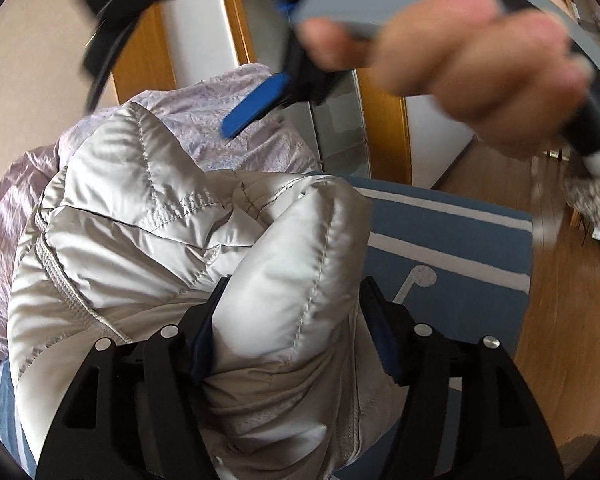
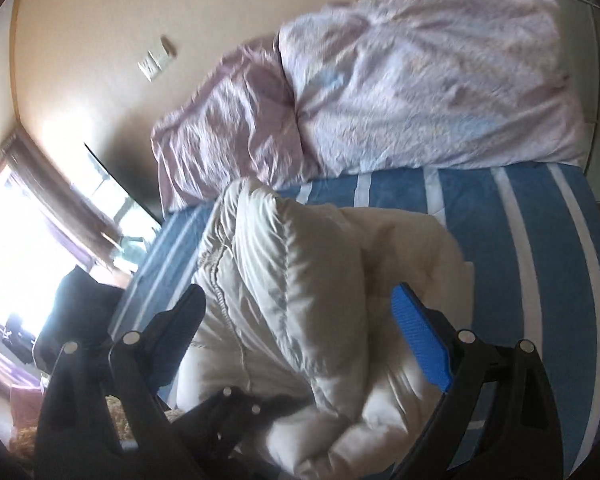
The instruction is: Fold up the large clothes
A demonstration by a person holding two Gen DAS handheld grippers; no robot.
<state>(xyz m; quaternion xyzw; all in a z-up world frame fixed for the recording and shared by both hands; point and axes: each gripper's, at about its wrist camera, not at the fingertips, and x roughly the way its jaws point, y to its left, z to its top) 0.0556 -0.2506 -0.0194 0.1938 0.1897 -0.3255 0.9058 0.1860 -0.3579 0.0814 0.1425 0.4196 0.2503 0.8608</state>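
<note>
The left gripper clenches a fold of the grey puffer jacket on the striped bed. At 1 o'clock, the right gripper hovers released above it.

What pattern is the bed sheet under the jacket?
Blue with white stripes on the sheet, clearest in the right wrist view.

Before me a blue striped sheet covers the bed, a crumpled lilac duvet lies heaped along its far side against a beige wall with a switch plate, and a wooden floor shows beside the bed.
</note>
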